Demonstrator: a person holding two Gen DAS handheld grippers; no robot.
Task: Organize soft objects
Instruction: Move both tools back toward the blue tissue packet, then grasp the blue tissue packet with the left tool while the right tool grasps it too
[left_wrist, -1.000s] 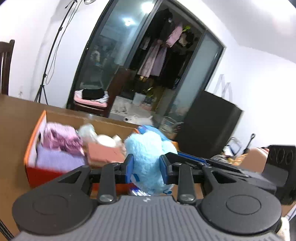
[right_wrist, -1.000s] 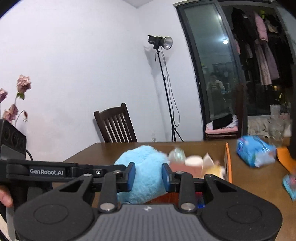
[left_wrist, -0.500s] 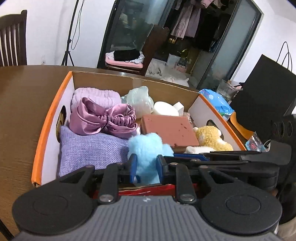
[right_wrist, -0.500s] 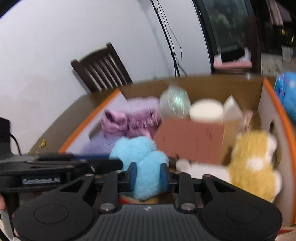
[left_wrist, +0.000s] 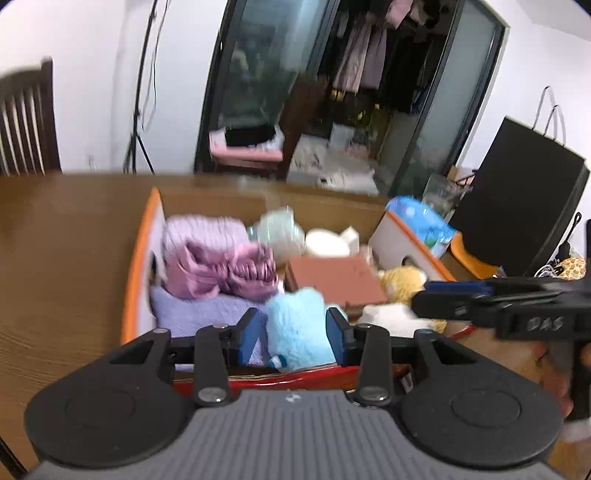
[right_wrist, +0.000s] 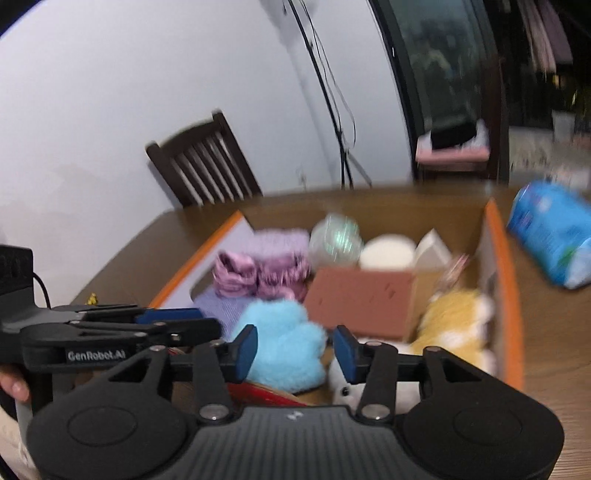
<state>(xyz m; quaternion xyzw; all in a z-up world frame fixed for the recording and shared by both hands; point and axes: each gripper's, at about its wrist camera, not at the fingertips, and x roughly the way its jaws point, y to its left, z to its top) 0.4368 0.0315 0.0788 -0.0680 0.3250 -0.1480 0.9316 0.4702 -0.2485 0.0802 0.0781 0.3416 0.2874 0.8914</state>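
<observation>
Blue plush toy (left_wrist: 297, 328), near edge of orange box (left_wrist: 138, 266), between parted left gripper (left_wrist: 293, 338) and right gripper (right_wrist: 293, 349) fingers, neither clamping: risk of snagging on withdrawal and tumbling out.

"GenRobot.AI" stands in white on the left gripper (right_wrist: 177, 326) body, left of the right gripper's fingers.

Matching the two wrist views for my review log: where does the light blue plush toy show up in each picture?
Left wrist: the light blue plush toy sits low centre, between the left gripper fingers, at the box's near edge.
Right wrist: the toy is low centre, between the right gripper fingers.
Shared landmark: the reddish-brown block, just behind and right of the toy.
</observation>
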